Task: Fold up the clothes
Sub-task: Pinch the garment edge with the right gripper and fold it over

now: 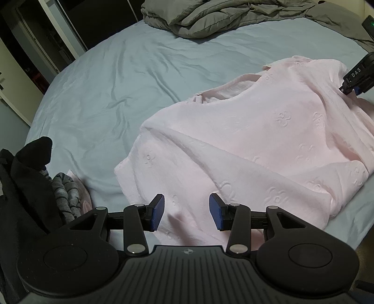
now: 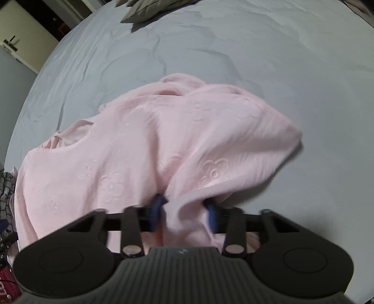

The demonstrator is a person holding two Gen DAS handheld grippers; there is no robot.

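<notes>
A pale pink garment [image 1: 245, 145] with embossed motifs lies crumpled on the light blue bed sheet [image 1: 112, 93]. My left gripper [image 1: 187, 212] hovers over its near hem. Its blue pads [image 1: 156, 212] stand apart, with only a low ridge of cloth between them, not pinched. In the left wrist view my right gripper [image 1: 350, 90] reaches in at the far right edge, onto the garment's far side. In the blurred right wrist view the right gripper [image 2: 184, 211] has a bunched fold of the pink garment [image 2: 145, 145] between its pads, which press it from both sides.
A rumpled grey duvet [image 1: 210, 16] lies at the head of the bed. A pile of dark clothes [image 1: 23, 187] and a grey patterned cloth [image 1: 65, 196] sit at the near left. A doorway [image 1: 35, 46] is beyond the bed's left edge.
</notes>
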